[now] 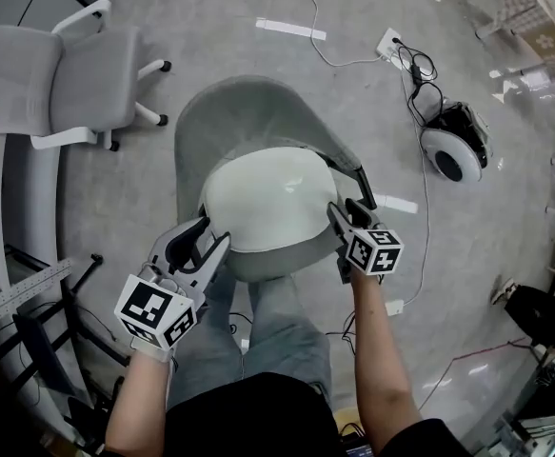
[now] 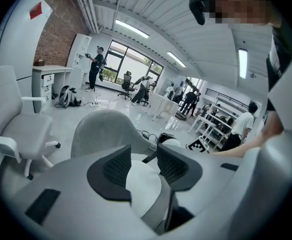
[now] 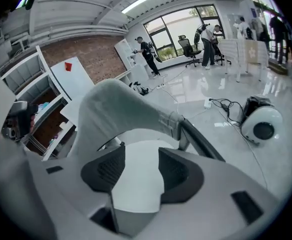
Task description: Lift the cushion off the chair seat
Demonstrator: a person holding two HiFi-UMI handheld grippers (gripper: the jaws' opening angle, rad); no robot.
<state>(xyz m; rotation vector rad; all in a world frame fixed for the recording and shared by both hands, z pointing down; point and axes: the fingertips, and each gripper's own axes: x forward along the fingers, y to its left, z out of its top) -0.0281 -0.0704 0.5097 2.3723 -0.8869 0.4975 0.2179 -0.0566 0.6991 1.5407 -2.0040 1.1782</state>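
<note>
A round white cushion (image 1: 272, 193) lies on the seat of a grey-green shell chair (image 1: 239, 112). My left gripper (image 1: 210, 236) is at the cushion's front left edge, and my right gripper (image 1: 344, 209) is at its right edge beside the dark armrest. In the left gripper view the left gripper (image 2: 143, 159) is open, with the cushion (image 2: 143, 186) showing in the gap and the chair back (image 2: 105, 131) beyond. The right gripper (image 3: 140, 166) is also open in its own view, the cushion (image 3: 135, 181) lying between and beyond the dark pads, which do not press on it.
A white office chair (image 1: 68, 74) stands at the upper left. A round white wheeled device (image 1: 453, 150) with cables lies on the floor to the right, near a power strip (image 1: 389, 41). Metal shelving (image 1: 10, 298) is at the left. People stand far off by the windows.
</note>
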